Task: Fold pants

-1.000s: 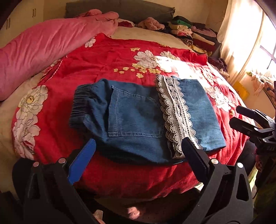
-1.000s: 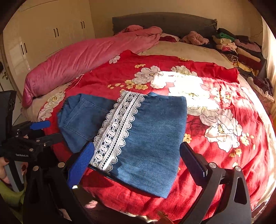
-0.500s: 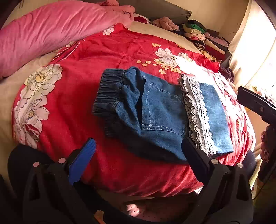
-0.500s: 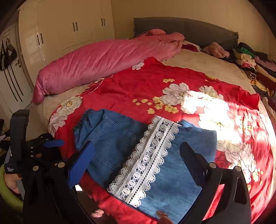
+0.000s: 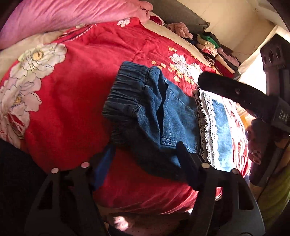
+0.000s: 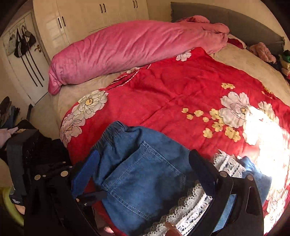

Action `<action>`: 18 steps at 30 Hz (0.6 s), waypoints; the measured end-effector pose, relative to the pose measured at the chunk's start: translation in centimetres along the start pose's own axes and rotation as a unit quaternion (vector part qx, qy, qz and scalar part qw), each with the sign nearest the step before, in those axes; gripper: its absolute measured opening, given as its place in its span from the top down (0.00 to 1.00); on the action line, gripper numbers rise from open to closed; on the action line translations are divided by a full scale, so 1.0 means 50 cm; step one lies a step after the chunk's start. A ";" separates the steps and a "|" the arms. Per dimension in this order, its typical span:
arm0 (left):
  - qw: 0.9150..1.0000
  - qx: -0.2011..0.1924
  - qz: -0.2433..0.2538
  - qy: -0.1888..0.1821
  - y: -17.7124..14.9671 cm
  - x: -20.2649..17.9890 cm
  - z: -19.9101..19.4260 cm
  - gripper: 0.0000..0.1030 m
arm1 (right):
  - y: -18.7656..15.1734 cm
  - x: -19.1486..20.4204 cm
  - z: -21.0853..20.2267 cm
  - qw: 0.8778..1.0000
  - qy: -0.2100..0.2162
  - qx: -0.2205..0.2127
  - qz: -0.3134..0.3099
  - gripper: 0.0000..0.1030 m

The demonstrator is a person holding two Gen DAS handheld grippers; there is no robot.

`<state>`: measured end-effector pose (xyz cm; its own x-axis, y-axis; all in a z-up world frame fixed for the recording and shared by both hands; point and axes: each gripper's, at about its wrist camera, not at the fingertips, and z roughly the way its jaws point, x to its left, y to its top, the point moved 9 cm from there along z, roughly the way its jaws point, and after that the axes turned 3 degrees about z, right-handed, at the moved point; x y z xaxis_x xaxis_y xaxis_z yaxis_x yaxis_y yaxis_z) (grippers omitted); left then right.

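Folded blue denim pants [image 5: 163, 116] with a white lace trim [image 5: 206, 127] lie on the red flowered blanket [image 5: 72, 109] near the bed's front edge. My left gripper [image 5: 145, 161] is low at the pants' near edge, below the elastic waistband. Its jaws are closing with the denim fold between them, and the pads do not visibly press on it. In the right wrist view my right gripper [image 6: 143, 168] stands open over the pants [image 6: 141, 172], straddling the back pocket, with the lace [image 6: 190, 205] by its right finger. One of its fingers [image 5: 226, 89] shows above the lace end in the left wrist view.
A long pink quilt roll [image 6: 136, 50] lies along the far side of the bed. Stacked folded clothes [image 5: 213, 47] sit at the far right by the grey headboard [image 6: 235, 20]. A wardrobe [image 6: 90, 16] and a door hung with bags [image 6: 23, 54] stand to the left.
My left gripper has come in lower to the pants' near edge, and its jaws have narrowed. My right gripper has swung left from the lace end to over the pocket.
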<state>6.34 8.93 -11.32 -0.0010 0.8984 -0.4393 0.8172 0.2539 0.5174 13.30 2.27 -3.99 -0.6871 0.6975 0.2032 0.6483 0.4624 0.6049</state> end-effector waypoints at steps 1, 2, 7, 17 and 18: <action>1.000 0.003 -0.001 0.003 -0.001 0.004 0.008 0.49 | 0.006 0.006 0.014 1.000 0.003 0.006 -0.004 0.04; 1.000 0.006 -0.002 0.005 -0.002 0.007 0.015 0.50 | 0.011 0.012 0.029 1.000 0.005 0.014 -0.009 0.04; 1.000 0.004 -0.004 -0.003 -0.003 0.010 0.024 0.50 | 0.025 0.038 0.103 0.998 0.019 0.057 -0.032 0.04; 1.000 0.002 -0.021 -0.016 -0.001 0.023 0.034 0.42 | 0.006 0.041 0.203 0.994 0.046 0.097 -0.004 0.12; 1.000 0.001 -0.024 -0.019 -0.001 0.025 0.036 0.42 | 0.005 0.035 0.202 0.994 0.047 0.094 -0.003 0.20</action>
<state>7.35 9.40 -13.21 -0.0180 0.8712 -0.4905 0.8176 0.2952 0.4944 15.56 9.15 -11.27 -0.7127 0.6446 0.2765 0.6883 0.5667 0.4529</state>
